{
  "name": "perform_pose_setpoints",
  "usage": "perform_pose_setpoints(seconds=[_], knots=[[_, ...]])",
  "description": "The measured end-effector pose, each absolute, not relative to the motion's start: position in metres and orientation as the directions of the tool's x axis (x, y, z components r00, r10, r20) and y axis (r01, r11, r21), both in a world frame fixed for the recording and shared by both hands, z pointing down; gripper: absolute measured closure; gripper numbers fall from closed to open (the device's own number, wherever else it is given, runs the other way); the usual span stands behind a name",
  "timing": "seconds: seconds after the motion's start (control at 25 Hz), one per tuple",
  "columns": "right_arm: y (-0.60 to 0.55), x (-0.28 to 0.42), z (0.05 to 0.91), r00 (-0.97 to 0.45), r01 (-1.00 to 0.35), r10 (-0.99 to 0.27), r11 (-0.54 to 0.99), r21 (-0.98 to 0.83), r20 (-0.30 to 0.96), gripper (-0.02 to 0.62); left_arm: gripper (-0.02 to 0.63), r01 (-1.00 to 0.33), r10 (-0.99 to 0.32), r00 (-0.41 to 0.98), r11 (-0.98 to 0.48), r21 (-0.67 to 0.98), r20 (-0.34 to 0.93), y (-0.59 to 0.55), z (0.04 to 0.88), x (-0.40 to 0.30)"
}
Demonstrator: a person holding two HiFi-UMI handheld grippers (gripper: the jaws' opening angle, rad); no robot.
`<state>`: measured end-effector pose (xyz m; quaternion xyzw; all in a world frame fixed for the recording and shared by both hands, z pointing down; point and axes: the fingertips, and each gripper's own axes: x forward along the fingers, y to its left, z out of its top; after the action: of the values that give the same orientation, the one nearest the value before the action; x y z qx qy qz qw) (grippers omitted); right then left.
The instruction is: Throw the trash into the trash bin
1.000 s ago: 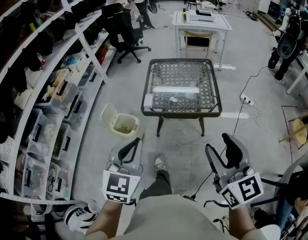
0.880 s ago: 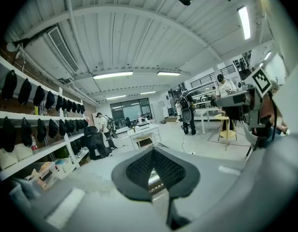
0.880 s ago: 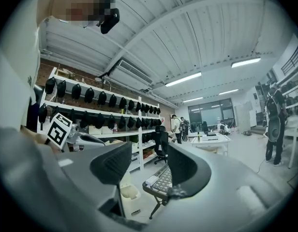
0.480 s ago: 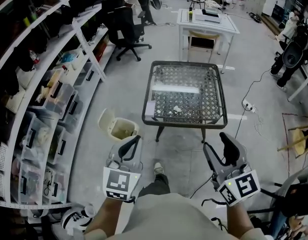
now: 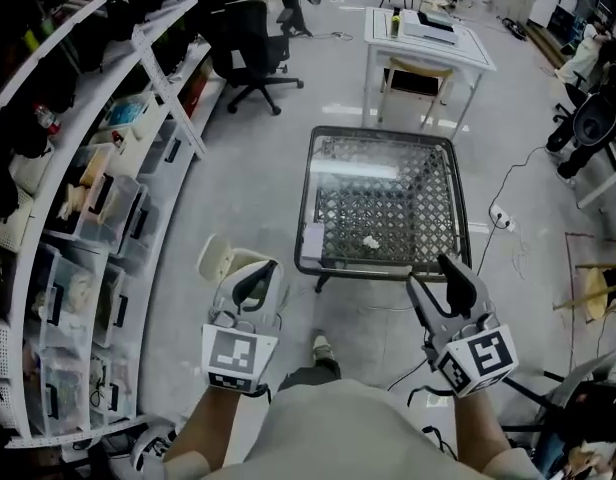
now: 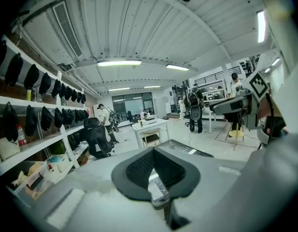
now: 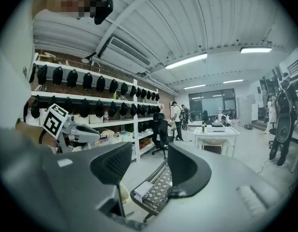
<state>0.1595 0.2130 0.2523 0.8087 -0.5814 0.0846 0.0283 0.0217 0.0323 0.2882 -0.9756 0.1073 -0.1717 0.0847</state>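
From the head view, the glass-topped table point(image 5: 381, 131) fills the middle of the floor, and the trash point(image 5: 370, 241), a small crumpled white wad, lies on it near the front edge. A flat white slip point(image 5: 313, 240) sits at the table's front left corner. The cream trash bin point(image 5: 214, 257) stands on the floor left of the table, mostly covered by my left gripper point(image 5: 260, 271). My right gripper point(image 5: 428, 271) hangs just short of the table's front right corner. Shelves point(image 5: 88, 168) of bins and dark caps run along the left.

In the left gripper view, the left gripper point(image 6: 153, 150) has its ribbed black pads meeting at the tips, with nothing in them.

In the right gripper view, the right gripper point(image 7: 150, 151) stands with its jaws apart and empty, framing the table's lattice corner point(image 7: 158, 190).

A second ago the table lay farther ahead and the bin showed in full. The right jaws' gap is unchanged.
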Motion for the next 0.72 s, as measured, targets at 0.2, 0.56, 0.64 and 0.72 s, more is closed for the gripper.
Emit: perform_pose_setpoints(seconds=[0.2, 0.56, 0.64, 0.72], knots=[[0.170, 0.185, 0.271, 0.328, -0.937, -0.920, -0.345, -0.049, 0.216, 0.359, 0.603, -0.154, -0.211, 0.919, -0.970, -0.188, 0.333, -0.010, 0.301, 0.046], [0.125, 0.219, 0.303, 0.329, -0.934, -0.896, -0.356, -0.041, 0.298, 0.359, 0.603, -0.146, -0.196, 0.907, -0.976, -0.160, 0.372, -0.050, 0.329, 0.073], [0.119, 0.224, 0.312, 0.325, -0.933, -0.891, -0.356, -0.045, 0.317, 0.359, 0.603, -0.147, -0.197, 0.902, -0.977, -0.154, 0.384, -0.053, 0.336, 0.077], [0.115, 0.230, 0.321, 0.320, -0.933, -0.886, -0.356, -0.052, 0.337, 0.359, 0.603, -0.152, -0.200, 0.897, -0.977, -0.150, 0.395, -0.057, 0.343, 0.081]])
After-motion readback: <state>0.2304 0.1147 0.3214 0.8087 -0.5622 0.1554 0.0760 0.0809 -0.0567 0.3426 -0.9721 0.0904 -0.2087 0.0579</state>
